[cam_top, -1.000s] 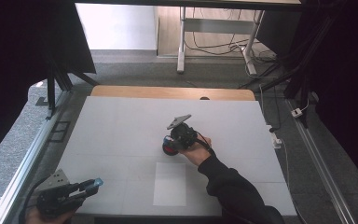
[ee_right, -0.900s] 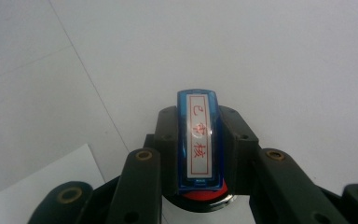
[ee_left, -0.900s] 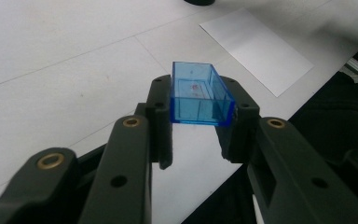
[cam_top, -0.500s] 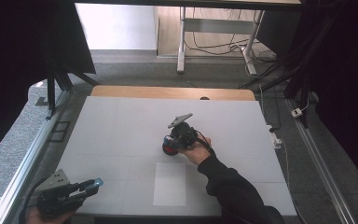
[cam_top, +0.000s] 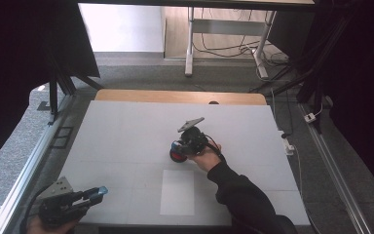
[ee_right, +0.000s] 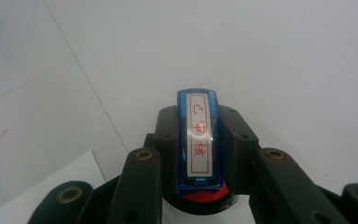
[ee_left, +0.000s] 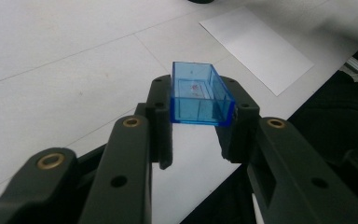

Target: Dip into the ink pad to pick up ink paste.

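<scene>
We see the left hand-held gripper [cam_top: 95, 192] at about 7 o'clock on the table [cam_top: 126, 126], close to the near-left corner, its jaws pinching a clear blue cap [ee_left: 199, 93] whose open side faces up and away from the camera in the left gripper view. The right hand-held gripper [cam_top: 177, 152] sits just past the table's centre, toward 1 o'clock, clamped on a blue stamp [ee_right: 199, 140] that carries a white label with red characters; under the stamp we make out a red pad in a black round base [ee_right: 205, 198]. A white sheet of paper [cam_top: 177, 192] lies flat at 6 o'clock from the right hand-held gripper, just beside it, and at 3 o'clock from the left one, well apart. The two tools are well apart from each other. The wooden strip [cam_top: 175, 96] bounds the far edge at 12 o'clock. Bare white surface spreads toward 10 and 2 o'clock, leaving wide room on both sides.
</scene>
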The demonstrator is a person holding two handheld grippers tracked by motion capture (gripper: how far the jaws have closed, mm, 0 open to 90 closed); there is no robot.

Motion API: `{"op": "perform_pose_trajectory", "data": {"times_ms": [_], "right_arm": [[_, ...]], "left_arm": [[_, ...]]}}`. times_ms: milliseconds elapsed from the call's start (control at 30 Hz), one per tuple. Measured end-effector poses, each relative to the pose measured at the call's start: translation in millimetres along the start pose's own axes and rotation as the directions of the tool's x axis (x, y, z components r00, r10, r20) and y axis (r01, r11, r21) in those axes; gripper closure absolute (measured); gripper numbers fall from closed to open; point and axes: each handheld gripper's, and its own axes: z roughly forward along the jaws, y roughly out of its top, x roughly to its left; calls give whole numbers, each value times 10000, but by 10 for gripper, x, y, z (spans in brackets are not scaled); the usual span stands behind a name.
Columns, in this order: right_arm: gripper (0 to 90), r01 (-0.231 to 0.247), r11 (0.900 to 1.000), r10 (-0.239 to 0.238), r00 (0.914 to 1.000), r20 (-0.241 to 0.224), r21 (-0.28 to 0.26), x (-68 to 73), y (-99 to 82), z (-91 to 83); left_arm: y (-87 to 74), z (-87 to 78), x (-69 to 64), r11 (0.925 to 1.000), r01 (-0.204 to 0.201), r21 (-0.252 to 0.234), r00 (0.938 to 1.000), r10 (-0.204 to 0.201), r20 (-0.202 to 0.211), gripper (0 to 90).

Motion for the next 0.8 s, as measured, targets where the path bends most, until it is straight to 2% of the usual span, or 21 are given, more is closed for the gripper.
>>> {"op": "perform_pose_trajectory", "data": {"times_ms": [133,233,500,633,800], "right_arm": [[719,641,9977,-651,9968,474,218,90,23,4],[719,809,9964,-824,9948,597,271,115,27,7],[719,-61,10000,61,10000,-43,-69,-7,-14,-1],[718,-187,9997,185,9997,-168,-140,-32,-24,-2],[717,-19,10000,19,10000,-94,-52,-17,-13,-6]], "left_arm": [[1,3,-3,10000,-11,25,10000,11,-1,684],[2,3,-2,10000,-5,42,10000,5,10,684],[1,2,4,10000,45,21,10000,-46,32,684],[0,0,6,10000,56,18,10000,-57,49,684],[-3,-3,12,10000,90,-4,9999,-90,74,684]]}}
